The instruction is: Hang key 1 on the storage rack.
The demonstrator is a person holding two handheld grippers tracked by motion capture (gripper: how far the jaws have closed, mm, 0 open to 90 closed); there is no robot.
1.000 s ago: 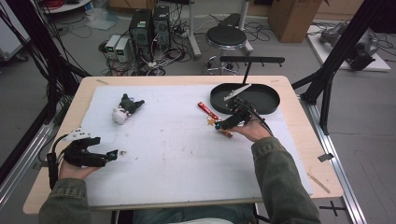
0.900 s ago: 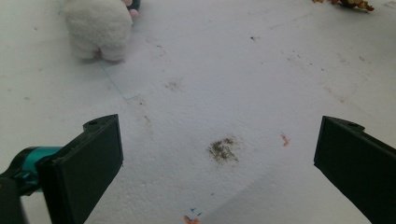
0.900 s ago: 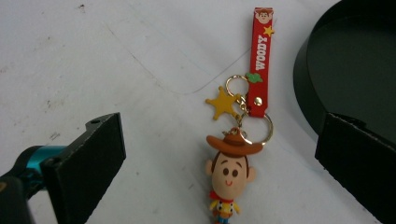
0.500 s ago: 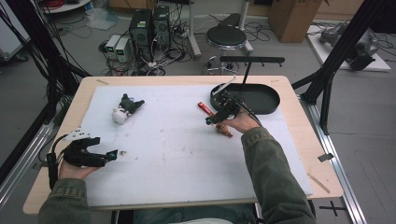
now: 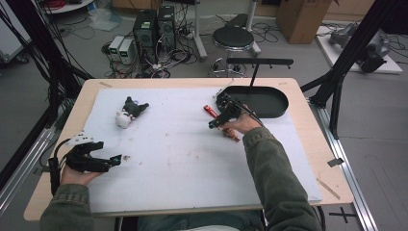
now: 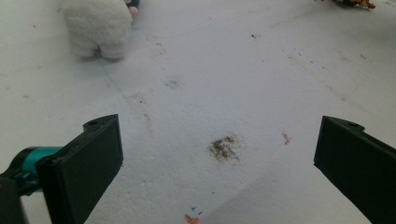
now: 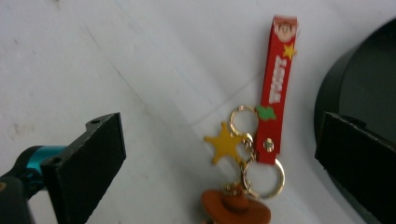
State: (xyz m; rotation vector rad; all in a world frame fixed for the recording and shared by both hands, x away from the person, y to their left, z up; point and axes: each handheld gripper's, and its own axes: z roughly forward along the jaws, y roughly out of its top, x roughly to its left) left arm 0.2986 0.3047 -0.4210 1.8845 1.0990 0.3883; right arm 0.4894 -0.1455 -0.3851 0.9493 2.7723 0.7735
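Right gripper view has the right tongs (image 7: pixel 219 154) spread wide over a red keychain (image 7: pixel 275 93), its strap running toward the upper right and its gold star (image 7: pixel 225 143) and rings at lower centre, probably lined up for a grab. A black tray (image 7: pixel 359 88) sits at the right edge. Left tongs (image 6: pixel 217 163), also spread and empty, idle above the white desk (image 6: pixel 243 70) with a plush toy (image 6: pixel 98 25) at upper left.
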